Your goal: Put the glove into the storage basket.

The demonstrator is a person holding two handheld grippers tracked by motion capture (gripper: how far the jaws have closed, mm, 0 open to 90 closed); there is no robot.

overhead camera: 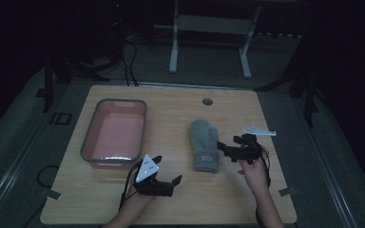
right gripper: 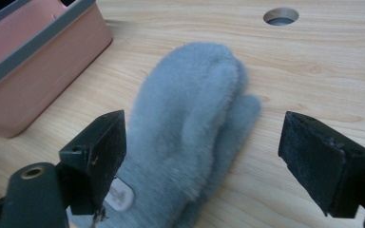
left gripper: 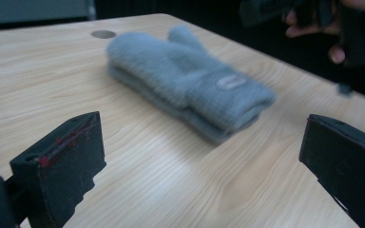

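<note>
Scene: a dim room, seen from above, with a pale wooden bench (overhead camera: pixel 171 199) and a person's two forearms coming in from the near edge.
Mittens: a pair of grey fleecy mittens (overhead camera: pixel 205 144), stacked one on the other, lies flat near the middle of the bench, cuffs toward the person and rounded tips pointing away. A small pale label sits on the top cuff.
Left claw (overhead camera: pixel 167 172): held in the person's left hand near the front edge of the bench, just in front of the tub and well to the left of the mittens. Its jaws stand wide apart with bare wood between them, gripping nothing. In the left gripper view the mittens (left gripper: pixel 190 83) lie farther off, beyond the jaws, apart from them.
Right claw (overhead camera: pixel 229 145): held in the person's right hand just to the right of the mittens' cuffs. Its jaws are spread wide and grip nothing. In the right gripper view the mittens (right gripper: pixel 190 128) lie between and below the two jaws, and the pads stand clear of the fleece.
Tub: a pink tub (overhead camera: pixel 89 142) with a grey rim sits on the left part of the bench, apart from the mittens.
Hole: a small round opening (overhead camera: pixel 207 101) shows in the bench top beyond the mitten tips.
Paper: a small white scrap (overhead camera: pixel 258 131) lies near the right edge.
</note>
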